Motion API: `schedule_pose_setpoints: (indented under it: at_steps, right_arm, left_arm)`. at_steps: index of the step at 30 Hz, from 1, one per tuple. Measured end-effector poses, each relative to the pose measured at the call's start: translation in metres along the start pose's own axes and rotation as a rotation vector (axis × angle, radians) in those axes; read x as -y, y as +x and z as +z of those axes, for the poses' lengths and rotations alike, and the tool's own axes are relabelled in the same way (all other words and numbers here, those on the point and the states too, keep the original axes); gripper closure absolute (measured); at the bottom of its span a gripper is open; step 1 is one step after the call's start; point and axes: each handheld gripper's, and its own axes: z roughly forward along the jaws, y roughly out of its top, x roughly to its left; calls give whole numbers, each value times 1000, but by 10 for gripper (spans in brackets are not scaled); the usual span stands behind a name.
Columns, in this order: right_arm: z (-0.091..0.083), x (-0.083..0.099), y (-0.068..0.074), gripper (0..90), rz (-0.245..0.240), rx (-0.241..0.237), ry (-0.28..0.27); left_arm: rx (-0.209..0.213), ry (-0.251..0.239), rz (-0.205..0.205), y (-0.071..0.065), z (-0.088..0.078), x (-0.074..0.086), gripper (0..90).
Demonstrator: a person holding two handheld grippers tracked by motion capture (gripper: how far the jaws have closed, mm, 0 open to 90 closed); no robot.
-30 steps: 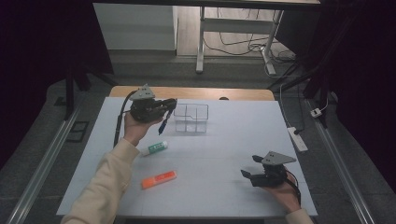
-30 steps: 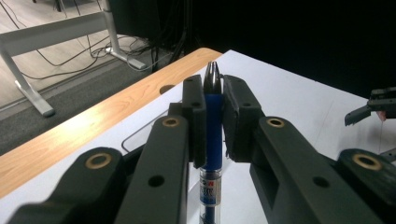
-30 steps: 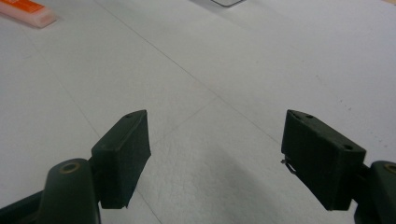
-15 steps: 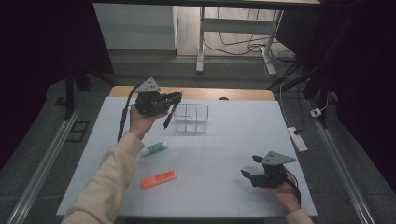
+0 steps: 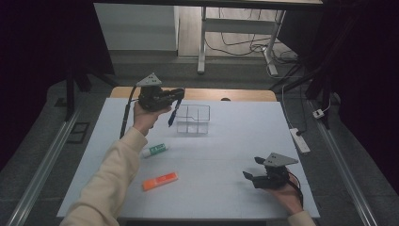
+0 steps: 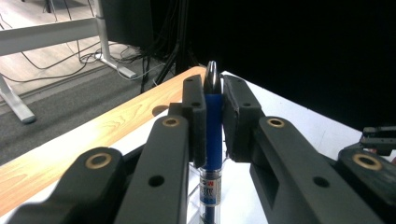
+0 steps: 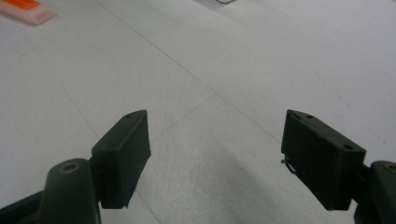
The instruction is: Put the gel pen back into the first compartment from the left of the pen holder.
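Since a second ago, the left gripper (image 5: 175, 96) is carried up and toward the far edge of the table (image 5: 235, 136), and the blue pen (image 5: 173, 114) clamped between its jaws is carried with it. The pen now hangs tilted just beside the clear box (image 5: 193, 119), near its left wall and not yet over a compartment. From this it is judged that the pen is being brought to the box and only the drop is left.

The right gripper (image 5: 251, 168) is kept near the near right corner, with its jaws wide apart and nothing between them.

In the left gripper view the grip is seen closely: the pads press on the blue barrel (image 6: 213, 116). In the high view the green glue stick (image 5: 155, 150) and the orange eraser (image 5: 160, 181) are seen lying toward the near left corner.
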Motion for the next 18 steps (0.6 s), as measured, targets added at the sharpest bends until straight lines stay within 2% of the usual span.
schedule_pose_setpoints:
  at_steps: [18]
  right_arm:
    - [0, 0, 0, 229, 3, -4, 1]
  left_arm:
    - [-9, -18, -7, 7, 14, -16, 796]
